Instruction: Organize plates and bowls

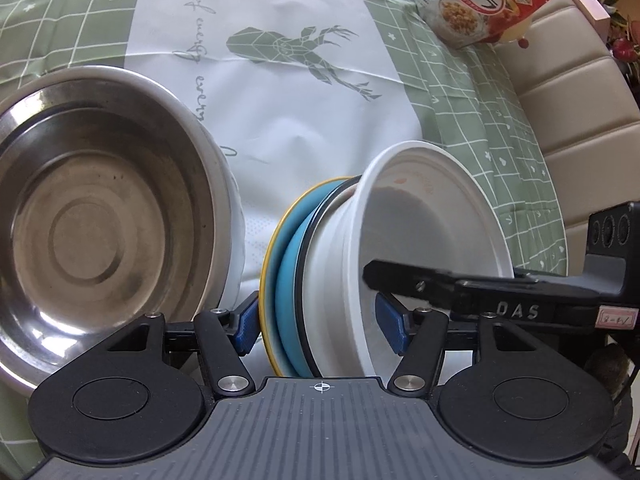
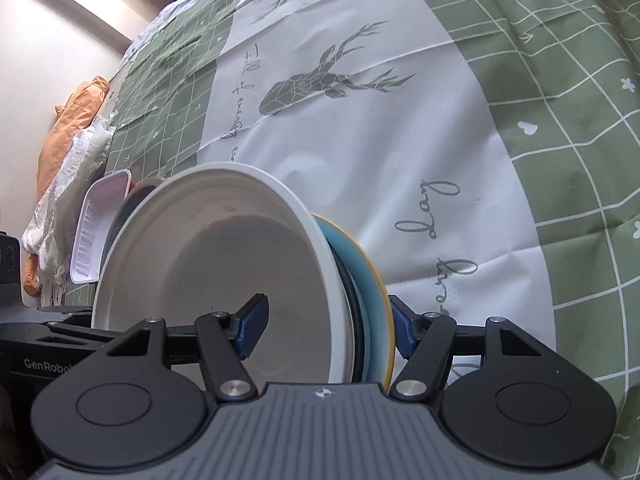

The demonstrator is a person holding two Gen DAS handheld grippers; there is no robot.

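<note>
Both grippers clamp the same tilted stack from opposite sides. The left gripper (image 1: 318, 326) has its fingers (image 1: 246, 326) partly closed, one pad behind the yellow-rimmed blue plate (image 1: 286, 280) and the other inside the white bowl (image 1: 404, 208) nested on it. The right gripper (image 2: 324, 332) mirrors this hold, one pad inside the bowl and one behind the plate. Gripping from two sides likely keeps the nested pieces from sliding apart while they stand on edge above the counter (image 1: 280, 128). A steel bowl (image 1: 96, 216) waits just left of the stack, apparently the next piece to join it. A cereal bag (image 1: 476, 4) lies well apart.
</note>
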